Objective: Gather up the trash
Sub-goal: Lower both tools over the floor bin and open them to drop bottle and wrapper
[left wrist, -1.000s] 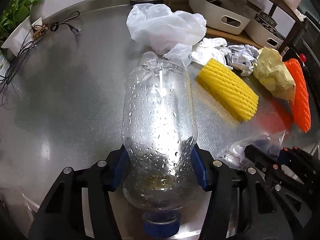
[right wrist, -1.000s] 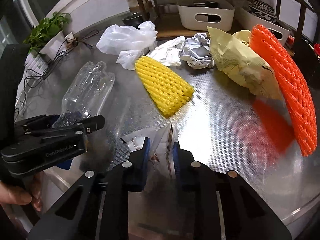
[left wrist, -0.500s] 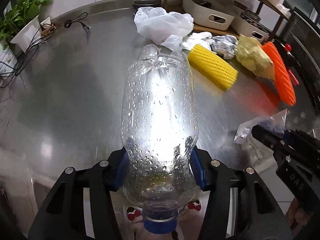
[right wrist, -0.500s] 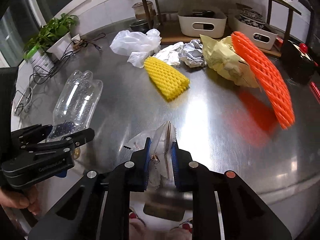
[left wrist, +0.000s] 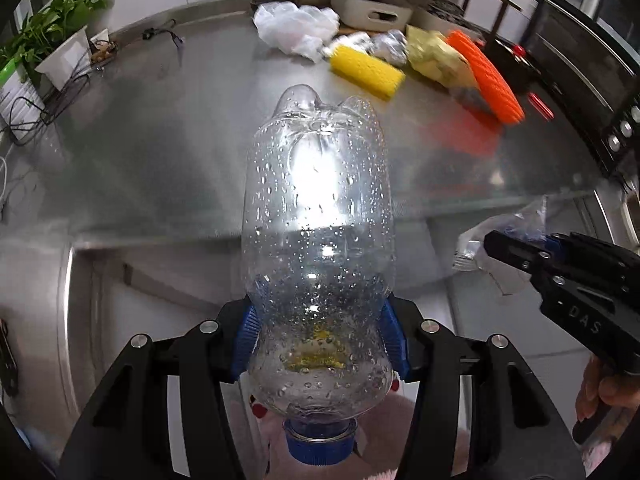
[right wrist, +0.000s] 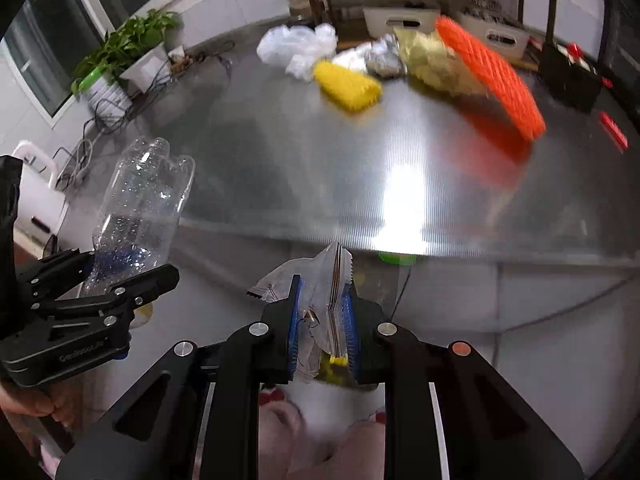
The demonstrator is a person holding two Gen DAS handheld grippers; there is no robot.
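Bottle (left wrist: 318, 232), clear and beaded with droplets, sits clamped in the left gripper (left wrist: 320, 342), blue cap toward the camera, held off the front edge of the steel worktop (left wrist: 160, 140). Closed tight, the right gripper (right wrist: 322, 324) pinches a crumpled clear wrapper (right wrist: 326, 280). Yellow foam net (left wrist: 366, 72), orange net (left wrist: 486, 76) and white bag (left wrist: 296, 28) lie at the worktop's far side.
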